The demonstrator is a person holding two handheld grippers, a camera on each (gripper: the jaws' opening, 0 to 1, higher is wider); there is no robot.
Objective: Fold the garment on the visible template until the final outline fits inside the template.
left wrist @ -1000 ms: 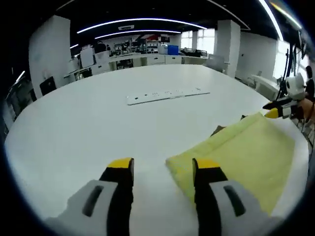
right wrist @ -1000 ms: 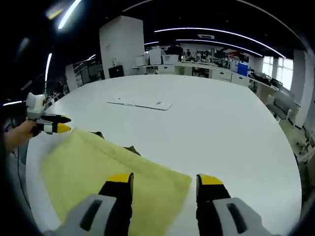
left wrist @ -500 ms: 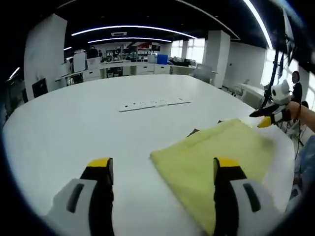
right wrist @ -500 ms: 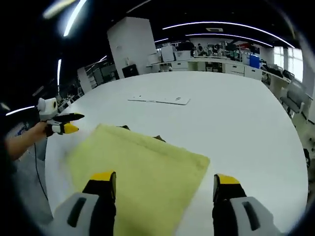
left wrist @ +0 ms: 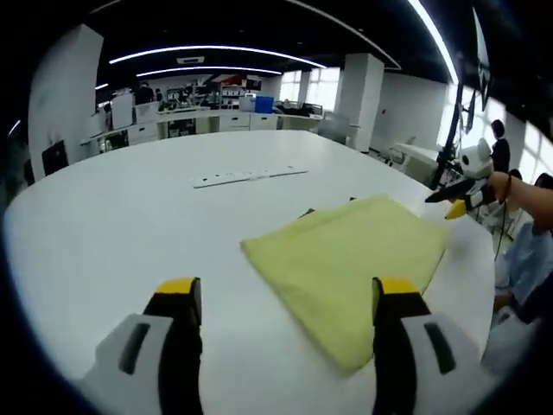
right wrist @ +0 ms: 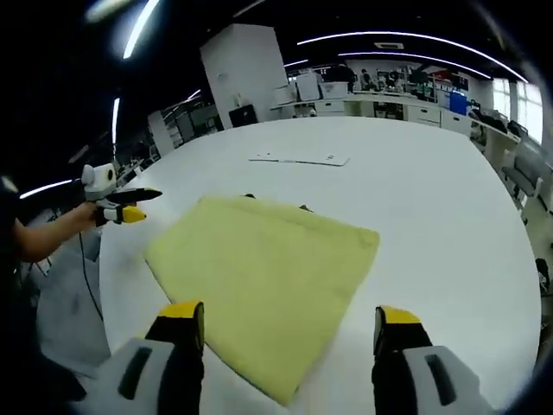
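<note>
my left tongs (left wrist: 287, 298) and right tongs (right wrist: 291, 324) both stand wide with nothing between the jaws, each raised above the white table (left wrist: 112, 225) and apart from the cloth. the yellow garment (right wrist: 263, 272) lies folded flat on the table near my edge, with a dark sliver of something peeking out from under its far edge. a white strip (left wrist: 249, 175) lies farther out on the table, well apart from the garment.

Matt yellow cloth garment (right wrist: 263, 277) ahead of the jaws, on a smooth, faintly glossy white table (left wrist: 130, 225).
</note>
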